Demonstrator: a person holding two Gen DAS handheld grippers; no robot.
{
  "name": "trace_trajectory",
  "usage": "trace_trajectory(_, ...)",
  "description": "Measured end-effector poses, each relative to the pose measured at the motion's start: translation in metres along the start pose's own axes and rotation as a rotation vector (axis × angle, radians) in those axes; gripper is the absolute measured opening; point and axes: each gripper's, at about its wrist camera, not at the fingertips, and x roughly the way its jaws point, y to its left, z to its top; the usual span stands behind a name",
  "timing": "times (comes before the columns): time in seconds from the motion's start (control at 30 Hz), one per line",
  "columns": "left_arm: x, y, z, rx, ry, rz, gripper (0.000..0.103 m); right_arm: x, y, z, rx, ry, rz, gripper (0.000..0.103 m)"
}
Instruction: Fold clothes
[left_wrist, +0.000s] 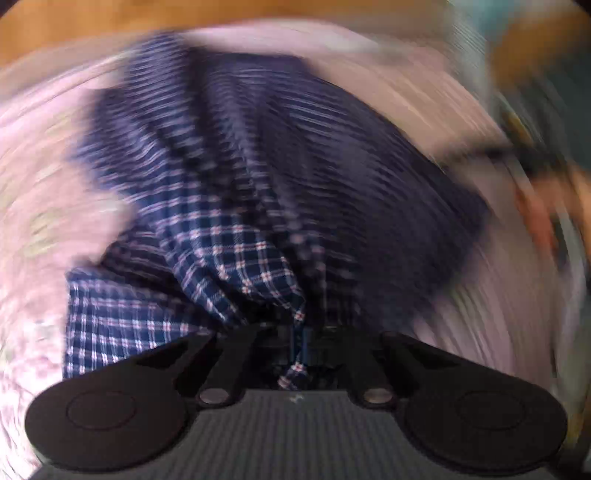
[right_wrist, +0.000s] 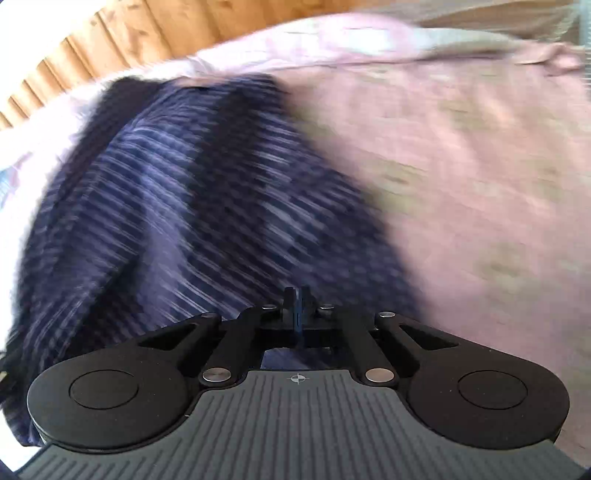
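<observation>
While both views are badly motion-blurred, the grips read clearly enough. Left gripper (left_wrist: 301, 332) is clamped on a bunched pinch of the plaid shirt (left_wrist: 236, 192); a scrap of the navy check pokes back between the fingers toward the camera. From that pinch the shirt fans out forward and to the left, gathered in deep folds, spreading over the pink sheet (left_wrist: 44, 221).

Right gripper (right_wrist: 298, 306) has its fingers pressed together with a thin blue edge of the shirt (right_wrist: 177, 206) caught between them. Here the shirt runs ahead and to the left of the fingertips, with more of it passing under the gripper body; to the right of the tips is only sheet (right_wrist: 461, 166).

Shirt sits on the sheet in both views, rumpled, not flat. Can't tell which part of it (hem, sleeve, collar) either gripper holds, blur kills the detail. Wood paneling (right_wrist: 147, 33) runs behind the sheet's far edge in the right view. Blurred shape at the right edge of the left view, unidentifiable.
</observation>
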Motion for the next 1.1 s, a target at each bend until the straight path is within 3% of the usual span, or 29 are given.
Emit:
trace_trajectory(0.07, -0.001, -0.016, -0.016, 0.052, 0.046, -0.031, 0.005, 0.0, -0.042, -0.032, 0.03, 0.056, -0.083, 0.0)
trace_trajectory(0.1, -0.003, -0.015, -0.02, 0.046, 0.057, -0.048, 0.006, -0.003, -0.06, -0.043, 0.058, 0.054, -0.08, 0.0)
trace_trajectory(0.2, -0.027, 0.012, -0.023, -0.047, 0.04, -0.126, 0.022, -0.022, -0.083, -0.043, 0.11, 0.026, -0.081, 0.001)
trace_trajectory(0.27, -0.054, 0.041, -0.018, -0.126, -0.023, -0.142, 0.048, -0.035, -0.088, -0.034, 0.124, -0.022, -0.068, 0.011)
trace_trajectory(0.3, -0.067, 0.059, -0.012, -0.168, -0.067, -0.135, 0.055, -0.038, -0.088, -0.025, 0.141, -0.047, -0.025, 0.013)
trace_trajectory(0.33, -0.079, 0.077, -0.005, -0.214, -0.111, -0.128, 0.062, -0.039, -0.086, -0.016, 0.152, -0.072, 0.007, 0.031)
trace_trajectory(0.37, -0.088, 0.096, 0.003, -0.269, -0.156, -0.122, 0.065, -0.036, -0.08, -0.008, 0.15, -0.098, 0.023, 0.057)
trace_trajectory(0.43, -0.093, 0.133, 0.022, -0.397, -0.232, -0.08, 0.074, -0.024, -0.06, 0.008, 0.118, -0.142, 0.042, 0.079)
trace_trajectory(0.47, -0.088, 0.15, 0.033, -0.453, -0.257, -0.051, 0.082, -0.016, -0.051, 0.015, 0.098, -0.152, 0.049, 0.083)
trace_trajectory(0.5, -0.077, 0.163, 0.046, -0.486, -0.266, -0.018, 0.085, -0.003, -0.044, 0.02, 0.07, -0.141, 0.05, 0.083)
trace_trajectory(0.6, -0.026, 0.183, 0.093, -0.53, -0.233, 0.018, 0.085, 0.034, -0.021, 0.037, -0.014, -0.109, 0.053, 0.077)
trace_trajectory(0.63, -0.009, 0.186, 0.107, -0.531, -0.212, 0.03, 0.084, 0.044, -0.014, 0.042, -0.041, -0.099, 0.048, 0.055)
trace_trajectory(0.67, 0.006, 0.184, 0.118, -0.515, -0.183, 0.054, 0.07, 0.05, -0.008, 0.044, -0.068, -0.091, 0.03, 0.023)
trace_trajectory(0.7, 0.02, 0.183, 0.129, -0.499, -0.154, 0.077, 0.05, 0.052, -0.005, 0.045, -0.088, -0.091, 0.025, 0.014)
trace_trajectory(0.73, 0.03, 0.175, 0.136, -0.466, -0.135, 0.084, 0.007, 0.047, -0.005, 0.044, -0.095, -0.106, 0.042, 0.0)
trace_trajectory(0.8, 0.015, 0.135, 0.133, -0.298, -0.171, 0.041, 0.008, 0.022, -0.01, 0.039, -0.11, -0.15, 0.046, 0.0)
trace_trajectory(0.87, -0.004, 0.094, 0.111, -0.111, -0.168, -0.051, 0.007, 0.006, -0.023, 0.022, -0.123, -0.141, 0.011, 0.0)
trace_trajectory(0.97, -0.005, 0.044, 0.046, 0.097, -0.021, -0.068, 0.008, -0.005, -0.045, -0.009, -0.137, -0.077, -0.054, 0.0)
trace_trajectory(1.03, -0.008, 0.027, 0.009, 0.156, 0.02, -0.036, 0.009, -0.003, -0.058, -0.032, -0.128, -0.03, -0.04, 0.0)
trace_trajectory(1.1, -0.02, 0.024, -0.011, 0.147, -0.004, -0.014, 0.013, -0.01, -0.062, -0.043, -0.119, -0.02, -0.029, 0.0)
